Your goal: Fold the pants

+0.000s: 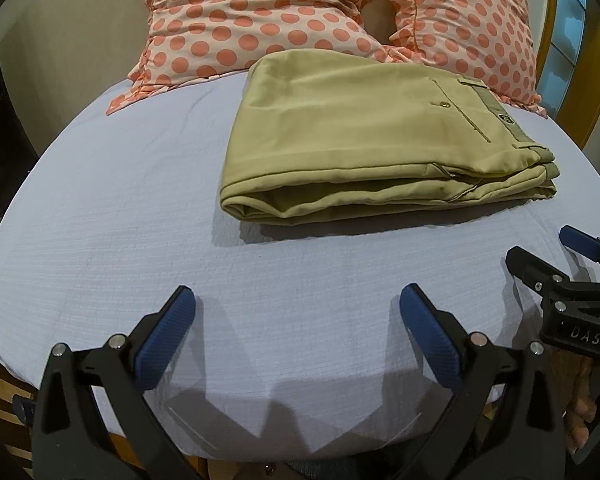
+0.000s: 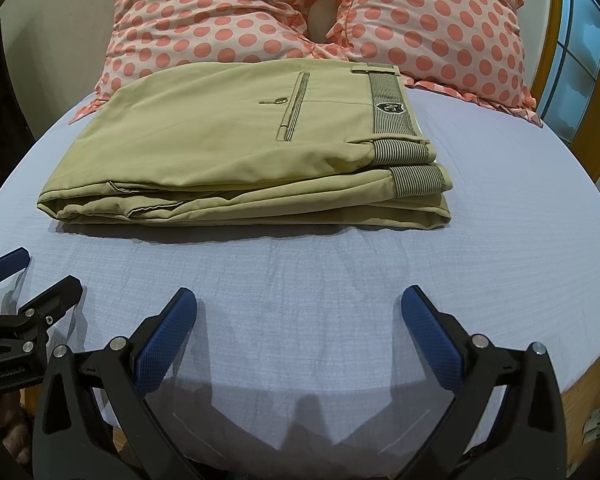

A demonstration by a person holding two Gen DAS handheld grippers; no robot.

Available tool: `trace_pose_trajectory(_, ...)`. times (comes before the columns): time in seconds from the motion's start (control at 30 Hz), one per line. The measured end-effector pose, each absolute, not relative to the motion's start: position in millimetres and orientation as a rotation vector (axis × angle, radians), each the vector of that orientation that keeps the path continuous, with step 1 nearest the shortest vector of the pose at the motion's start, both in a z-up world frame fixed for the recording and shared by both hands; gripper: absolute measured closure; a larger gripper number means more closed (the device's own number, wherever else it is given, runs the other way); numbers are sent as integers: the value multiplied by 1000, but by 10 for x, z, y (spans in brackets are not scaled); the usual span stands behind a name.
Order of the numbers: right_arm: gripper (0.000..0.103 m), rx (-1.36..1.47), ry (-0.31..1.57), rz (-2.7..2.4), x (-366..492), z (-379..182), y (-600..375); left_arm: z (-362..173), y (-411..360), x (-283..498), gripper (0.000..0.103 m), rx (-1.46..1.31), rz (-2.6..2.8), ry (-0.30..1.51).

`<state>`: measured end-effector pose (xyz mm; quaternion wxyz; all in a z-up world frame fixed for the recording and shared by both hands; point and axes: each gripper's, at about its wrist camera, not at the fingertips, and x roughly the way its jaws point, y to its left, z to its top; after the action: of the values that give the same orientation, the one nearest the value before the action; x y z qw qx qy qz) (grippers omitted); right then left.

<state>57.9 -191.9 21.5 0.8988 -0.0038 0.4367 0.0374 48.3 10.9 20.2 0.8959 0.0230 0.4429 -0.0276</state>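
We are holding the left gripper (image 1: 296, 320) and right gripper (image 2: 298, 320) spread wide, empty, at lower frame. Folded khaki pants (image 2: 228, 140) are lying mid-frame on the sheet (image 2: 340, 280).

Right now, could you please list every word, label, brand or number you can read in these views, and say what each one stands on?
"DAS": white letters on the black body of the right gripper, seen from the left wrist view.
Shield-shaped badge on the striped waistband of the folded khaki pants: its emblem is too small to read.
Embossed lettering on the left gripper body: too blurred to read.
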Motion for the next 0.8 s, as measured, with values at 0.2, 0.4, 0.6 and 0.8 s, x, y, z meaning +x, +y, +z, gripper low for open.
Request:
trace_pose_trajectory(0.2,1,-7,905,77,580,216,-1917,205,122,490,2,47,-57,920)
trace_pose_trajectory(0.4,1,-7,904,76,578,214,-1917,208,124,505,2,47,-54,920)
trace_pose_trajectory(0.6,1,-7,903,76,578,211,-1915,205,118,501,2,47,-53,920)
trace_pose_trajectory(0.8,1,-8,902,77,577,213,-1920,205,119,499,2,47,-53,920)
